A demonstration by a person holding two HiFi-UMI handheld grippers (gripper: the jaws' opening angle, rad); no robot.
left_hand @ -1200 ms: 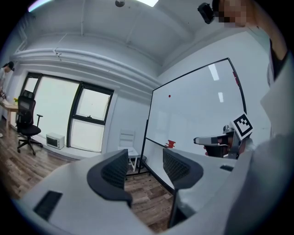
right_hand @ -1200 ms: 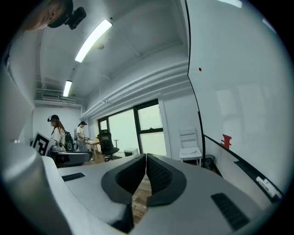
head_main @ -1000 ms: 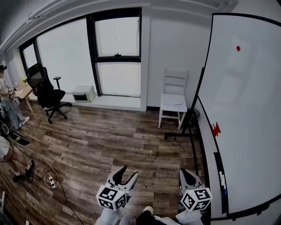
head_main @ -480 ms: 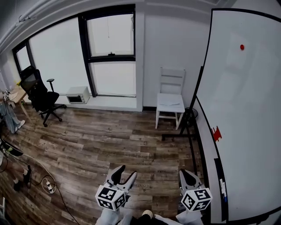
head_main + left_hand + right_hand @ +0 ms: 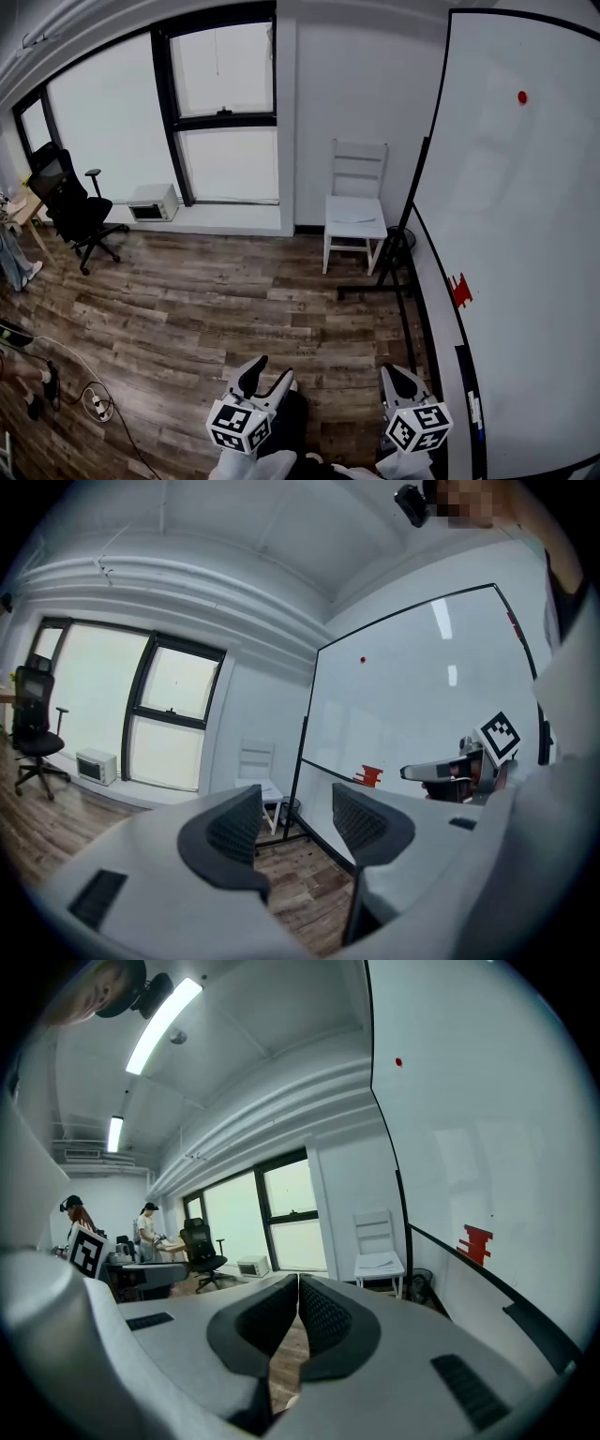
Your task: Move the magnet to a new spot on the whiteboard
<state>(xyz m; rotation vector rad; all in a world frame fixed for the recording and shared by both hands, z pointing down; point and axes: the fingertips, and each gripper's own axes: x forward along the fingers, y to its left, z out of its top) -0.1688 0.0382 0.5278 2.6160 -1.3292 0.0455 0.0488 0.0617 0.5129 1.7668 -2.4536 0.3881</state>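
The small round red magnet (image 5: pixel 522 97) sticks high on the whiteboard (image 5: pixel 525 244) at the right; it also shows as a red dot in both gripper views, magnet (image 5: pixel 362 659) and magnet (image 5: pixel 398 1062). Both grippers hang low in the head view, far below the magnet. My left gripper (image 5: pixel 270 370) is open with nothing between its jaws, left gripper (image 5: pixel 295 822). My right gripper (image 5: pixel 401 379) stands close to the board's lower edge, its jaws shut on nothing, right gripper (image 5: pixel 298 1312).
A red jagged piece (image 5: pixel 460 290) sits low on the board, and markers lie on its tray (image 5: pixel 473 412). A white chair (image 5: pixel 356 211) stands by the board's stand. An office chair (image 5: pixel 66 202), a microwave (image 5: pixel 150 200) and a floor cable (image 5: pixel 94 405) lie left.
The head view has swung a little: the room slid left and the board fills more of the right side. Both grippers stay low, their jaws unchanged.
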